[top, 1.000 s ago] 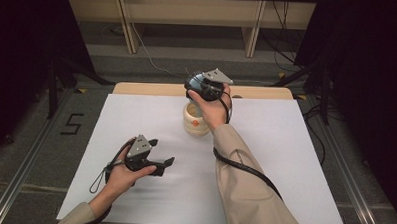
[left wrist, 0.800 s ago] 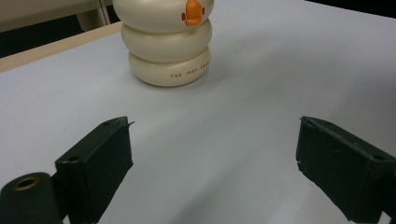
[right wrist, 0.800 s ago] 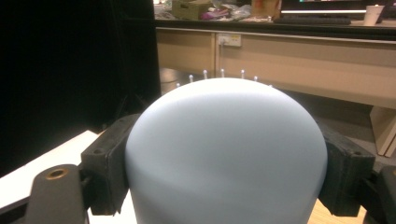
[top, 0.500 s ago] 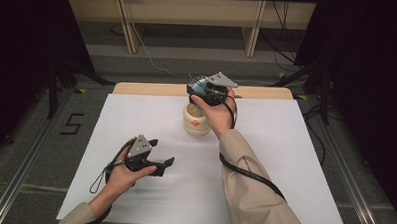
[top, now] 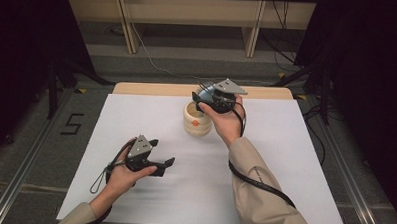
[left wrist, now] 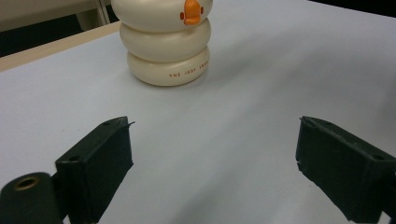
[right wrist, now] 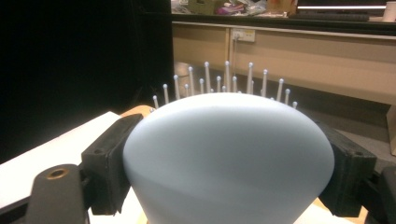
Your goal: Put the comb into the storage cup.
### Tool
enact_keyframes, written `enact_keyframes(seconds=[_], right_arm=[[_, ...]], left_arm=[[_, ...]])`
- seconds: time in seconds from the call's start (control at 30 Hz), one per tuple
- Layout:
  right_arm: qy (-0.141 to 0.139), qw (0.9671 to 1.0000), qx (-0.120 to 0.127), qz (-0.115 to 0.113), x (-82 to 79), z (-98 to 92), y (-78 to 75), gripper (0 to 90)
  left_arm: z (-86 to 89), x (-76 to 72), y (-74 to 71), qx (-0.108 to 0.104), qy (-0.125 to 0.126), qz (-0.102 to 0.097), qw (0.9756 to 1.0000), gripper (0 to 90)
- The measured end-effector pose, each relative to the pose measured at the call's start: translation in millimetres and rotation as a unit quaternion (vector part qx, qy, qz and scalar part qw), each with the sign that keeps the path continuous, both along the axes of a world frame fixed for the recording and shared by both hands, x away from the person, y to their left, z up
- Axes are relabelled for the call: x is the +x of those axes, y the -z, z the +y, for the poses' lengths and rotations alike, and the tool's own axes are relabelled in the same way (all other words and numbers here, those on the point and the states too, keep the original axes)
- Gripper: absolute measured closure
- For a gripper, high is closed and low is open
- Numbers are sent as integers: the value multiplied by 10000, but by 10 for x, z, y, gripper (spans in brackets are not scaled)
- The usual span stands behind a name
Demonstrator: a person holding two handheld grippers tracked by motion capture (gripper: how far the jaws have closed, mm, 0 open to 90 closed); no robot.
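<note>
A cream ribbed pot (top: pixel 196 120) with an orange beak stands upright at the back middle of the white table (top: pixel 285 160). Just above and right of its rim, my right gripper (top: pixel 207 98) is shut on a pale blue brush (top: pixel 204 95). In the right gripper view the brush's rounded body (right wrist: pixel 229 154) sits between both jaws, its white-tipped pins pointing away from the camera. My left gripper (top: pixel 166 164) rests low over the table's front left, open with nothing in it. Its view shows the pot (left wrist: pixel 166 46) ahead, beyond the bare gap between the jaws.
A wooden strip (top: pixel 152 89) runs along the table's far edge. Beyond it are a floor with cables and a pale bench frame (top: pixel 190 11). Dark stands (top: pixel 328 71) rise at the right.
My right hand has carried the brush a little to the right, off the pot's top, so more of the pot shows. The left hand and the pot have kept still.
</note>
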State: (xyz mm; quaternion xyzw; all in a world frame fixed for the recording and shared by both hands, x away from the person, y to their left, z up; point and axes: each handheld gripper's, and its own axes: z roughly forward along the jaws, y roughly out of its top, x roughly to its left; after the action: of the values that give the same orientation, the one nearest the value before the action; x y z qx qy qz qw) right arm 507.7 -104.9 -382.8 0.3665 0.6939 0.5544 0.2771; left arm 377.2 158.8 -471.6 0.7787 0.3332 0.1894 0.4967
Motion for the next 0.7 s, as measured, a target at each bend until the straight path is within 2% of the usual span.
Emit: enact_keyframes(seconds=[0.7], right_arm=[[-8,10000,6,2,-159,-112,43,200]], left_arm=[[-13,-1,9,22,15,14,10000,104]])
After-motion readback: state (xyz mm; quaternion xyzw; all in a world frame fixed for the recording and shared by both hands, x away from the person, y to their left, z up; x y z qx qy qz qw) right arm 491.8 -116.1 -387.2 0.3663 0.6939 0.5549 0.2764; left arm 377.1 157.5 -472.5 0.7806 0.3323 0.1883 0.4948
